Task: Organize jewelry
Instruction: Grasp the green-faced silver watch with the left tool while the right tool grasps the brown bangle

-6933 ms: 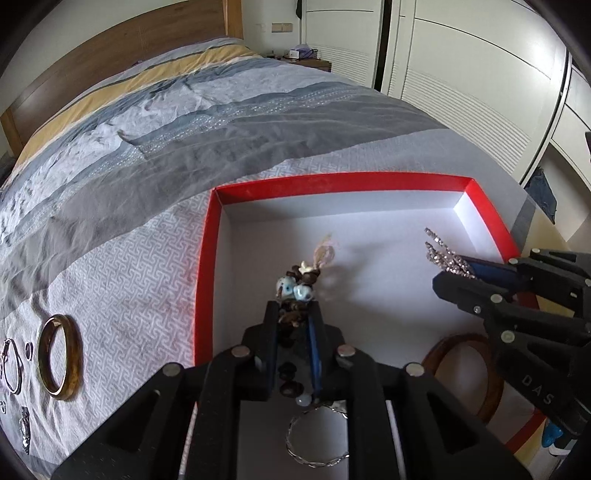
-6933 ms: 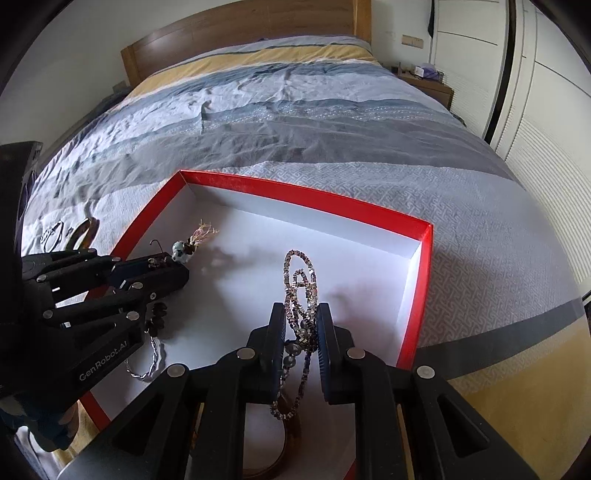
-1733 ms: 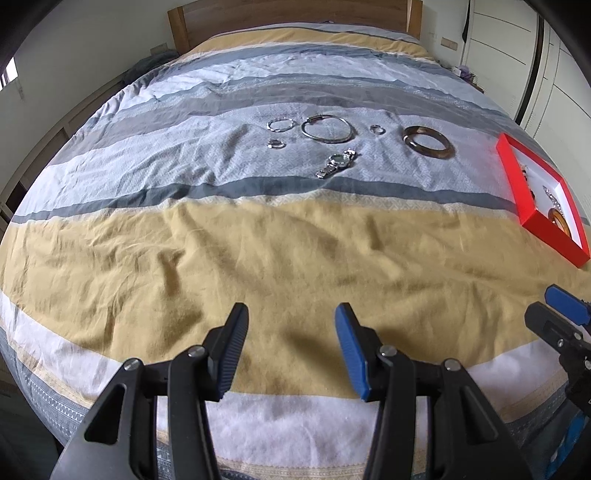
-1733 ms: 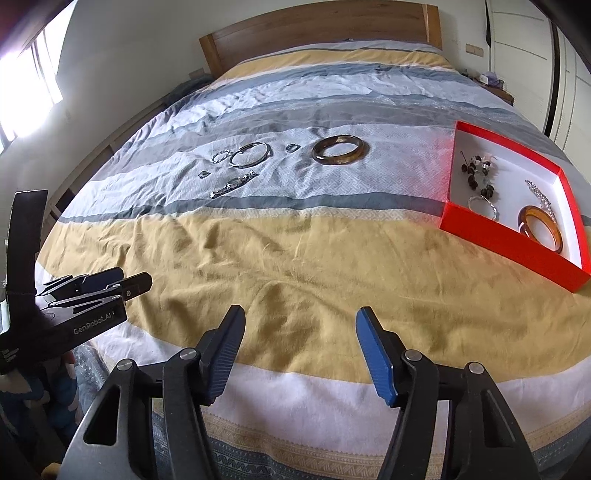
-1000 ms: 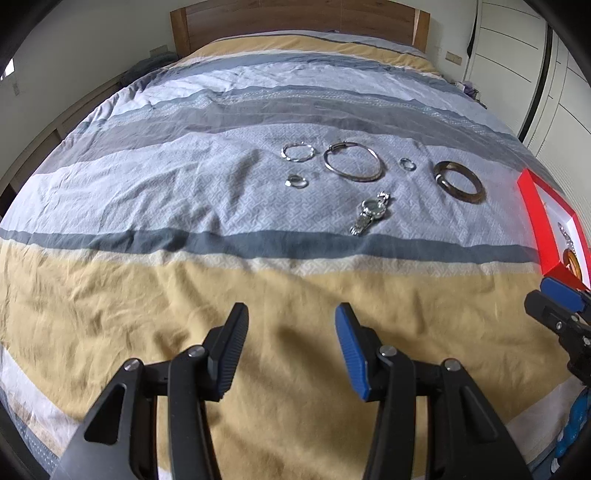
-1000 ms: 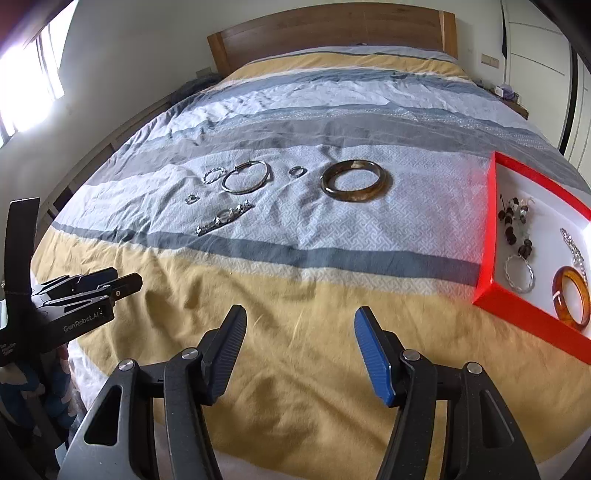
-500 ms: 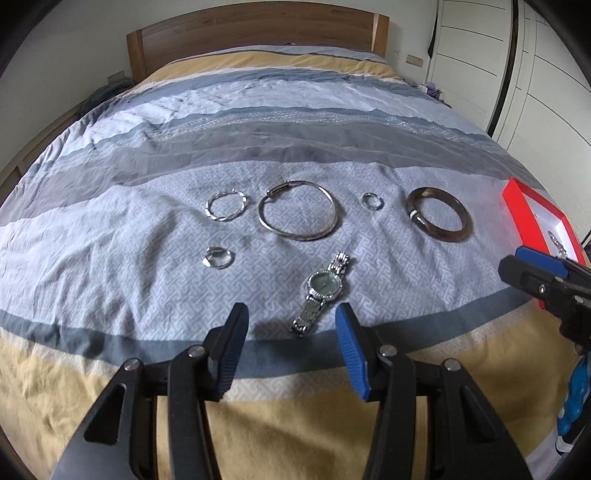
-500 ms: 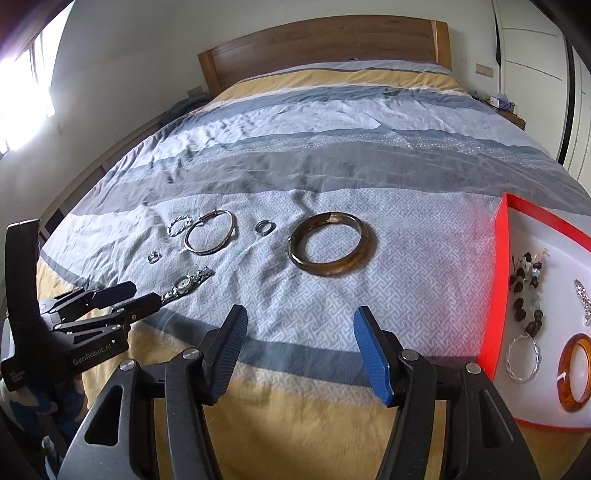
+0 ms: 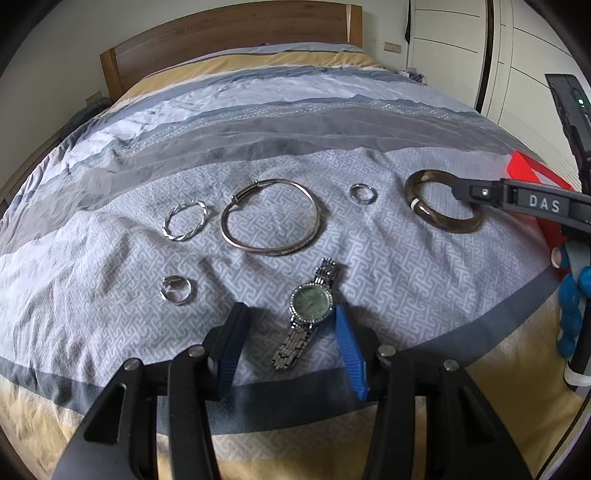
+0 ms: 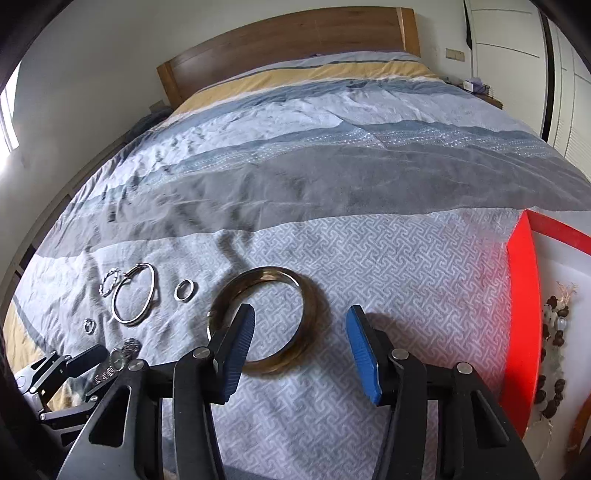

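My left gripper [image 9: 290, 319] is open, low over the bedspread, its jaws on either side of a silver watch [image 9: 308, 308] with a green dial. Beyond it lie a large silver bangle [image 9: 269, 218], a twisted silver ring [image 9: 184, 220], a small ring [image 9: 176, 290] and another small ring [image 9: 363, 193]. My right gripper [image 10: 301, 325] is open, just above a brown bangle [image 10: 266, 319], one jaw over its left rim. That bangle also shows in the left wrist view [image 9: 441, 205], partly behind my right gripper.
A red box [image 10: 522, 314] with a white inside stands at the right, holding a beaded strand [image 10: 554, 332]. The striped bedspread [image 10: 332, 177] runs back to a wooden headboard [image 10: 288, 33]. White wardrobe doors [image 9: 517, 55] stand at the right.
Both grippers have moved forward and down from the bed's near edge to the jewelry. The left now straddles the watch; the right now hovers at the brown bangle. Both stay open.
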Demonstrator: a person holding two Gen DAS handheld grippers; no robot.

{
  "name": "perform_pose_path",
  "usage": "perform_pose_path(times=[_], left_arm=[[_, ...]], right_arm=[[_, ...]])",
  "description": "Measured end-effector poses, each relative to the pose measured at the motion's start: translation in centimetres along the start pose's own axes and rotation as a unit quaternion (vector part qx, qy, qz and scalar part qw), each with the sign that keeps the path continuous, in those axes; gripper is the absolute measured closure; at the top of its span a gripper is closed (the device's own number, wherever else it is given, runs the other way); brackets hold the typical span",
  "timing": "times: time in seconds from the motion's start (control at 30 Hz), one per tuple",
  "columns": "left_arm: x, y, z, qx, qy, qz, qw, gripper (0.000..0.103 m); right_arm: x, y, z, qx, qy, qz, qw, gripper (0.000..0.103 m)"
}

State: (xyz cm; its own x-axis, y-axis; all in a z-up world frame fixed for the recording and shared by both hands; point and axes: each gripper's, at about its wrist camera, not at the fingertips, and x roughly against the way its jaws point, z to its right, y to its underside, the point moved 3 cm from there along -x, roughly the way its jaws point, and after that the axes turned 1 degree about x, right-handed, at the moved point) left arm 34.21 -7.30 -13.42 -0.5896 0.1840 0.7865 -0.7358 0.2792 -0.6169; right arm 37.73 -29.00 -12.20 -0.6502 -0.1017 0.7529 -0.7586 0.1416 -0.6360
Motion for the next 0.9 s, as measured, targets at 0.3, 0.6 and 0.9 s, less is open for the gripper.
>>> perform_pose_path(times=[0.3,0.6,0.9], left_arm=[[-1.0,-0.8,-0.3,0.018,0.044,-0.002,0.9989,0.073],[0.0,-0.7,0.4,0.016,0.041,-0.003,0.9990,0.081],[3.8,-1.4,0.7,0.037,0.037,0.011,0.9986,0.081]], right_arm=[[-2.4,-0.1,0.3,0.008,0.001,-0.021,1.000,0.067],[-2.3,0.4,-0.2,0.022,0.008,-0.029,0.999,0.092],[3.3,0.2,0.0,0.009,-0.009,0.017,1.000,0.093]])
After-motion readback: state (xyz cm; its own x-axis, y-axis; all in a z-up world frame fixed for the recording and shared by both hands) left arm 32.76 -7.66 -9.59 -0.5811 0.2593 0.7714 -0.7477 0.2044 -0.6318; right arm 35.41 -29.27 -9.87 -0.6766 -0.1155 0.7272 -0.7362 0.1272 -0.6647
